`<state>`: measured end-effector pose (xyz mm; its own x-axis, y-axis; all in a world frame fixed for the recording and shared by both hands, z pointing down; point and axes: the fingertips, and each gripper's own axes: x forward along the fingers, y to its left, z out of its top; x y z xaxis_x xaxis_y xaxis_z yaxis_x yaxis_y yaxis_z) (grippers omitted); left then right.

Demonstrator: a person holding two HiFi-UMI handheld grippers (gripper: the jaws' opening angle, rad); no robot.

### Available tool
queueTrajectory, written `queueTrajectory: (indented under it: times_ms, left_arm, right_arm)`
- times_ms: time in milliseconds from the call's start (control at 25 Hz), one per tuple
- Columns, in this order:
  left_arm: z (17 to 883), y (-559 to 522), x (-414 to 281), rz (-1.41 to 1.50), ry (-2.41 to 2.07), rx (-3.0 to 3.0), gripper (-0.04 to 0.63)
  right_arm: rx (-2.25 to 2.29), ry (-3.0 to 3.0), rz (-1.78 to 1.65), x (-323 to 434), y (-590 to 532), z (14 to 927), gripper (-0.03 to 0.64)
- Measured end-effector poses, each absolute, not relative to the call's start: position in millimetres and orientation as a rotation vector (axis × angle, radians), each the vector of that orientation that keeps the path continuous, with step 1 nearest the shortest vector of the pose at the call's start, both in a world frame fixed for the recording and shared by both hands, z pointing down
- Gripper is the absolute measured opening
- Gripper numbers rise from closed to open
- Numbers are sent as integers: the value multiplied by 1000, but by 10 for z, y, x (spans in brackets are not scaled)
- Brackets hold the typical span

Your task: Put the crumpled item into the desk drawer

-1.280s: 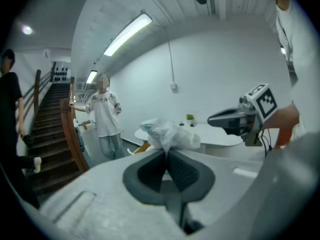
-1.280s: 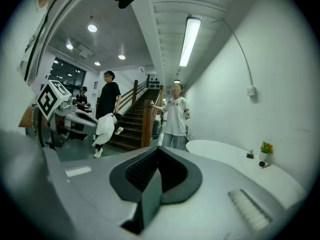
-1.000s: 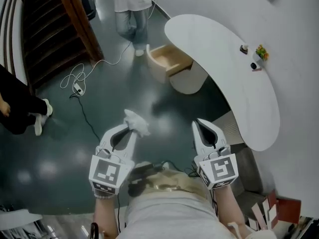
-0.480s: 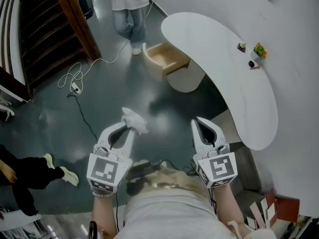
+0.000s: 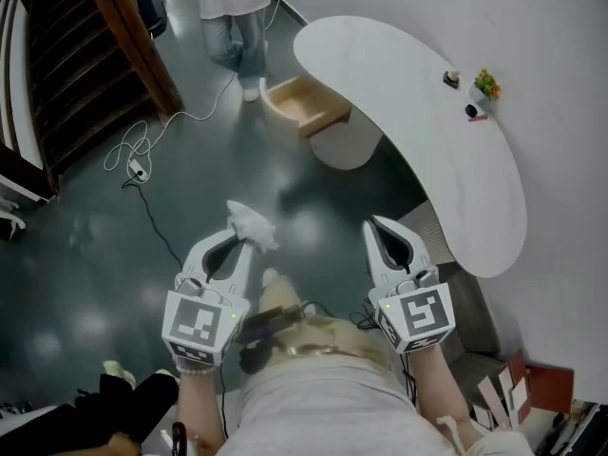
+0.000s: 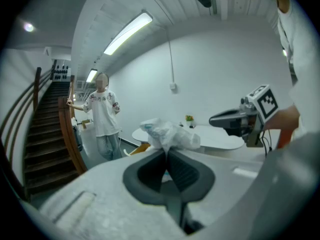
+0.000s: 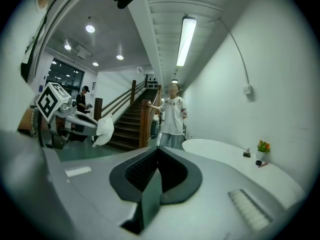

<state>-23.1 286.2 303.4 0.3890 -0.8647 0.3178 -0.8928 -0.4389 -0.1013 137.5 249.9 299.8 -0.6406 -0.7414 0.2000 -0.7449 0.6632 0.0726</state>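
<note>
A crumpled white item (image 5: 251, 224) sticks out of the tip of my left gripper (image 5: 236, 240), which is shut on it; the left gripper view shows the crumpled white item (image 6: 169, 134) bunched above the closed jaws. My right gripper (image 5: 384, 235) is held level beside it, shut with nothing in it. The curved white desk (image 5: 418, 131) lies ahead to the right, its wooden drawer (image 5: 301, 106) pulled open at the far end. Both grippers hang over the dark floor, well short of the drawer.
A person in a white shirt and jeans (image 5: 233, 12) stands just beyond the open drawer. A wooden staircase (image 5: 76, 65) rises at the left, with a white cable (image 5: 152, 141) on the floor. A small plant (image 5: 486, 84) and small items sit on the desk. Someone's dark-clad leg (image 5: 104, 407) shows at bottom left.
The view has shifted forward slightly, bringing desk and drawer a little left. Both grippers keep their pose and the crumpled item stays held. A bystander's legs moved from left to bottom left.
</note>
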Motion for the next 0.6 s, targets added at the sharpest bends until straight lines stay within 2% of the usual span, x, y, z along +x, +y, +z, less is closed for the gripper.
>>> queueTrajectory:
  times_ms: [600]
  left_arm:
    - [3057, 2140, -399, 474, -1551, 2599, -2]
  right_arm:
    - [1286, -2609, 49, 1247, 1899, 3100, 5]
